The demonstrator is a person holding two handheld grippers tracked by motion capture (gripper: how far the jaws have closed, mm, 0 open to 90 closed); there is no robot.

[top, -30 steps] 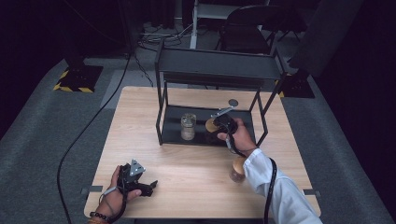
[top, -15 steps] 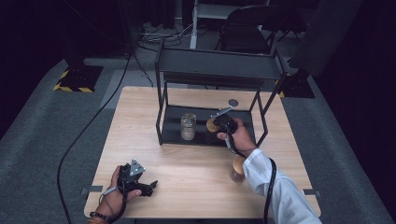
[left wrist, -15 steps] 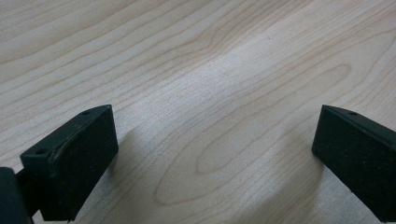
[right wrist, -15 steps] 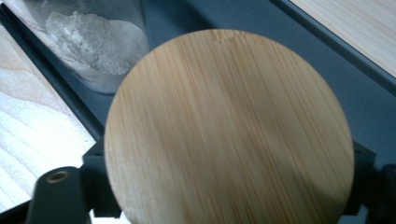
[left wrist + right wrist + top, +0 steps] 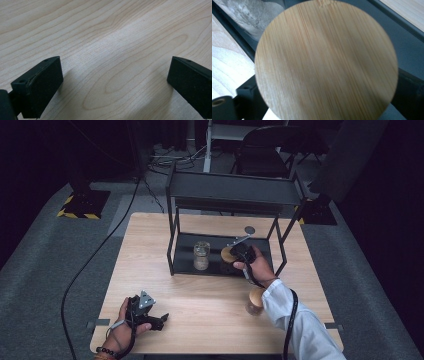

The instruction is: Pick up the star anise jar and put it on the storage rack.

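Wooden table [image 5: 210, 305] carrying a black two-tier metal rack [image 5: 235, 190]; on the rack's lower shelf [image 5: 185, 255] stand a clear glass jar [image 5: 201, 255] without a lid and, just to its right, a jar with a round bamboo lid [image 5: 228, 255]. The right gripper [image 5: 241, 251] — held in the person's right hand [image 5: 260, 267] — sits at that lidded jar; in the right gripper view the bamboo lid [image 5: 325, 62] lies directly beneath the camera, between the jaws; the jaws have just been opening and stand spread, though whether the pads touch the jar cannot be told. A second bamboo-lidded jar [image 5: 255, 301] stands on the table near the right sleeve, well apart from the rack. The left gripper [image 5: 145, 312] rests low at the table's near left edge — its jaws spread wide over bare wood [image 5: 112, 50], holding nothing.
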